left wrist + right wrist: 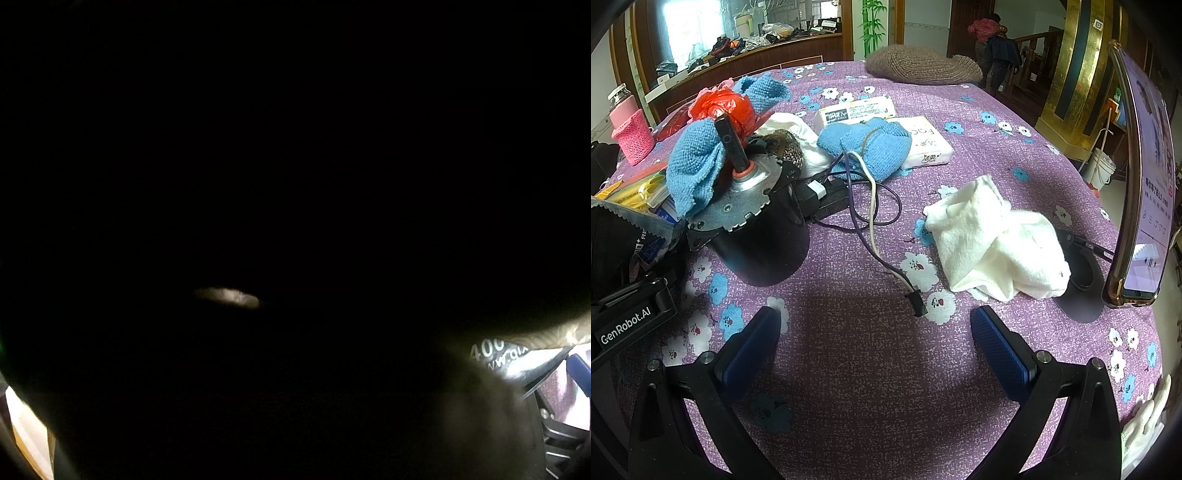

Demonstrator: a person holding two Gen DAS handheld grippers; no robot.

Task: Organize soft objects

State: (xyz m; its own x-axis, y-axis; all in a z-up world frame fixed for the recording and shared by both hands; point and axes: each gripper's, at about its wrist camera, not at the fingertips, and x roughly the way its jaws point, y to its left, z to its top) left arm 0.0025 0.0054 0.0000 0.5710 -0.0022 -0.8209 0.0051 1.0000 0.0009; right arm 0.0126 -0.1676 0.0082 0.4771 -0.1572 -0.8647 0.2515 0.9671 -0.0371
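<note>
The left wrist view is almost wholly black, so whether the left gripper is spread or closed cannot be told. In the right wrist view, a purple flowered tablecloth (871,369) covers the table. A black motor (753,221) with an upright shaft serves as the landmark. Over its left shoulder drapes a blue cloth (692,170); behind it sits a red plastic bag (720,105). To the motor's right, farther back, lies a bundled blue towel (866,142) touching a tissue pack (925,142). Well right of the motor lies a crumpled white towel (993,240), its long axis running from upper left to lower right. The right gripper (879,349), nearer the camera than the motor, is spread wide and empty.
</note>
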